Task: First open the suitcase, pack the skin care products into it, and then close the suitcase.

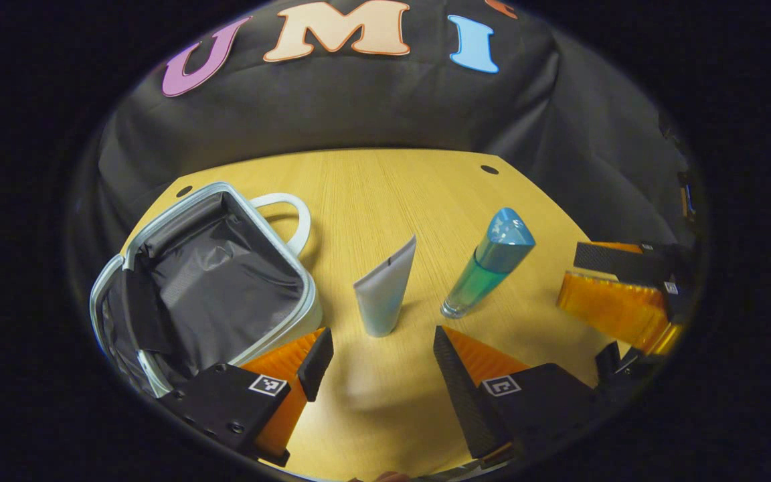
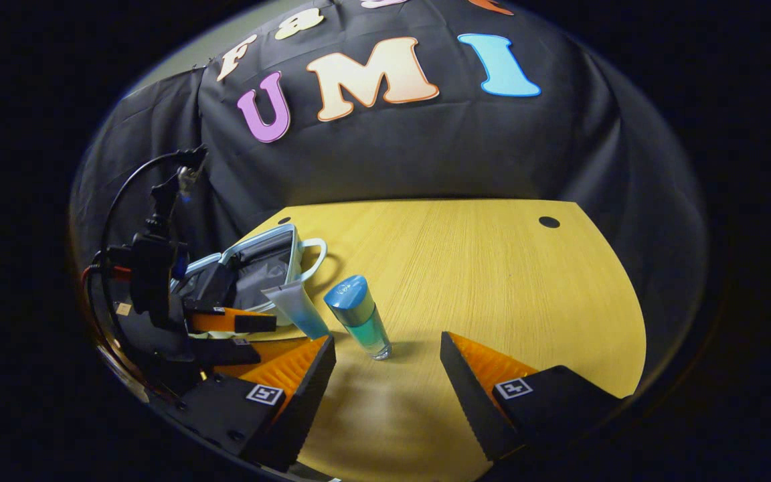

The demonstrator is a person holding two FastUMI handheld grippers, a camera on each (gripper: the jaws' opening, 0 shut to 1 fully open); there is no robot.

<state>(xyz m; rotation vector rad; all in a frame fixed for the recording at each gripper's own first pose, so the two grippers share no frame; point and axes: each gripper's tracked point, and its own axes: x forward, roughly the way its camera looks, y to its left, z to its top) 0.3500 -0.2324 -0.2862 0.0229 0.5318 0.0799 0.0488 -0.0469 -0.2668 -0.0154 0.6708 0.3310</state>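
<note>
Both grippers, left (image 1: 375, 358) and right (image 2: 385, 361), wide open, empty. Suitcase (image 1: 158, 268) open. Tube (image 1: 385, 288), bottle (image 1: 489, 264) upright, unpacked; likely toppled by off-centre pinch.

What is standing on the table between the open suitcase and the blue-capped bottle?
The white tube stands cap-down between the suitcase and the bottle, as the left gripper view shows.

Pale yellow wood-grain table (image 1: 385, 194) looks matt; the silver-rimmed suitcase (image 1: 295, 264) has crinkly dark cloth lining (slightly shiny); the clear blue-green plastic bottle (image 1: 489, 264) is glossy.
</note>
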